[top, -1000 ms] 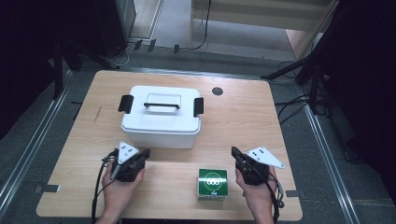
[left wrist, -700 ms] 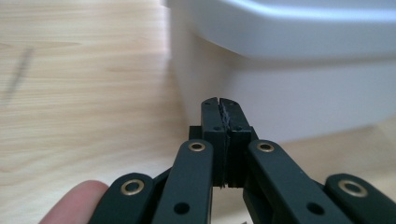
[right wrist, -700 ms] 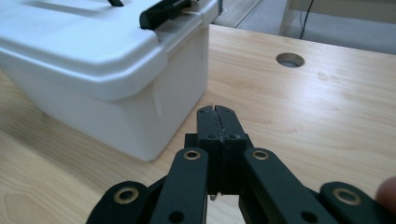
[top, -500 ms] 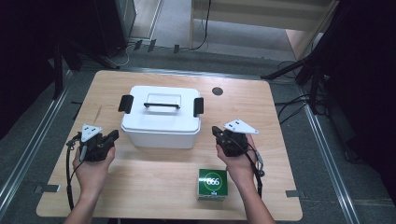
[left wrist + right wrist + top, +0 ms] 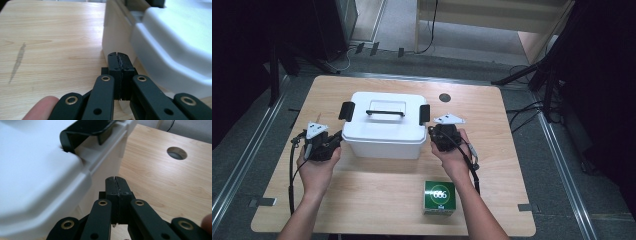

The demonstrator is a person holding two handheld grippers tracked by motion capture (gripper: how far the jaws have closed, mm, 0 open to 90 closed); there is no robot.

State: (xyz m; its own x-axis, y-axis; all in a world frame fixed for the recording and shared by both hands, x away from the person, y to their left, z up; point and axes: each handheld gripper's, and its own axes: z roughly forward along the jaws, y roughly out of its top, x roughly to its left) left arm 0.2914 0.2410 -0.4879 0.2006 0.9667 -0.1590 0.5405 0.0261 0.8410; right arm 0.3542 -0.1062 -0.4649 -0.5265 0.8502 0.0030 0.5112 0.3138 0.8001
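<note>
A white lidded plastic box (image 5: 383, 125) with a black handle (image 5: 386, 112) and two black side clips stands mid-table. My left gripper (image 5: 337, 138) sits just off the box's left end, its jaws shut with nothing between them (image 5: 117, 55), close to the box's lower wall (image 5: 117, 37). My right gripper (image 5: 433, 133) is at the box's right end, jaws also shut and empty (image 5: 115, 180), just below the right black clip (image 5: 87, 131). A green box with white lettering (image 5: 439, 196) lies near the front edge, by my right forearm.
The wooden table (image 5: 362, 190) has a round cable hole (image 5: 444, 97) at the back right, also seen in the right gripper view as the hole (image 5: 177, 153). Dark stands and cables ring the table on the floor.
Both grippers moved away from the front edge and forward to the two ends of the white box. The green box stayed put.
</note>
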